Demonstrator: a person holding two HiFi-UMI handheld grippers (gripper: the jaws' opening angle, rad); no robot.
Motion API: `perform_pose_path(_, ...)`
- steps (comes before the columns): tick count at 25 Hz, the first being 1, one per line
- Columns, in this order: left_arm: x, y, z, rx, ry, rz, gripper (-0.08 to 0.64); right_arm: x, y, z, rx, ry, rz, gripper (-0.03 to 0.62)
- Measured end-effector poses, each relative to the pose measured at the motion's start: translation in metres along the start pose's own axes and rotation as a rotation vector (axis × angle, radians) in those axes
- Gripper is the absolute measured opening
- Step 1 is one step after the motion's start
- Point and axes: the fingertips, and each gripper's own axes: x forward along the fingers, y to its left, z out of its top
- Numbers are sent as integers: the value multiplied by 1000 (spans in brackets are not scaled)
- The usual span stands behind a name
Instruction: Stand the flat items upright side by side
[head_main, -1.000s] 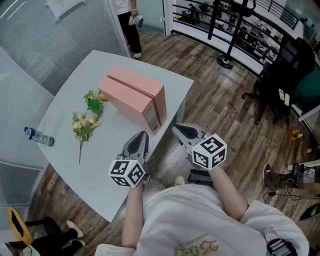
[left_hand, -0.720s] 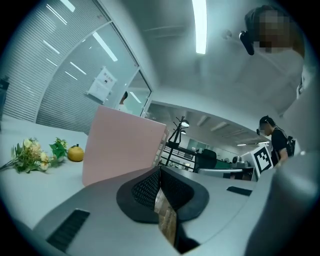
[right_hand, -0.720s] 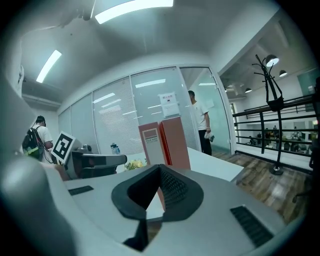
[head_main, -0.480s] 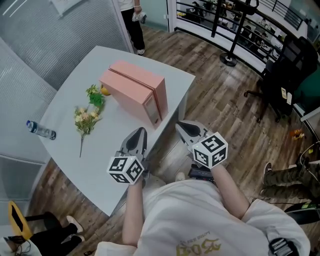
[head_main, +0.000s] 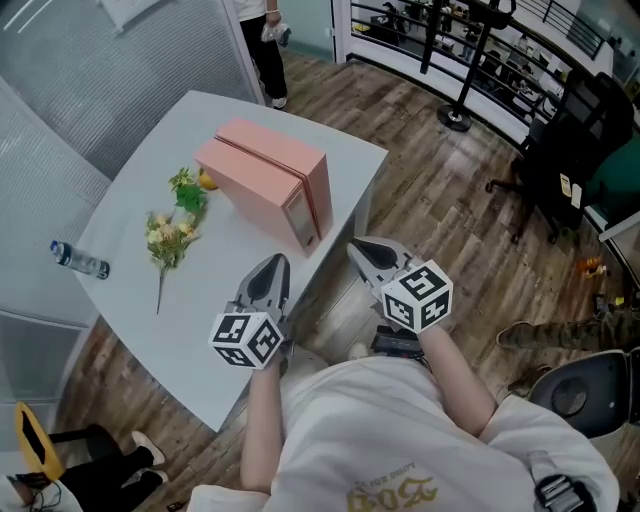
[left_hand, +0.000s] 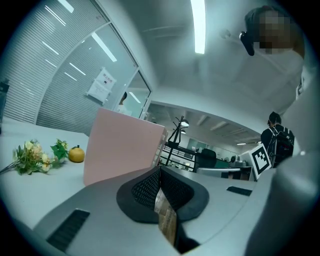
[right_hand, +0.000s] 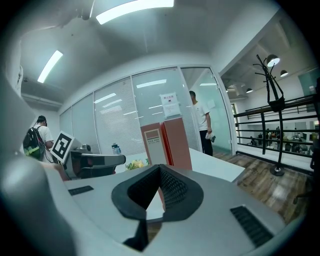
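Note:
Two flat pink boxes (head_main: 268, 182) stand upright on their long edges, side by side and touching, near the table's far right. The left gripper view shows a broad pink face of these boxes (left_hand: 122, 147), and the right gripper view shows their narrow ends (right_hand: 167, 140). My left gripper (head_main: 271, 266) hovers over the table's near edge, shut with nothing between its jaws. My right gripper (head_main: 360, 250) hangs just off the table's right edge, also shut and empty. Both point toward the boxes, a short way from them.
On the grey table (head_main: 215, 330), a flower sprig (head_main: 170, 238) and a yellow fruit (head_main: 207, 182) lie left of the boxes, and a water bottle (head_main: 78, 262) lies at the left edge. A person (head_main: 262, 45) stands beyond the table. Wooden floor and an office chair (head_main: 590, 395) are on the right.
Both grippers stay shut and almost still, and the boxes have not moved. My view has shifted slightly, and an office chair has come into the lower right.

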Motion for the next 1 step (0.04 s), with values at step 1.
perform_pose_path(1,1,1,0,0,1,0,6,1,-1,0,-1,0,0,15)
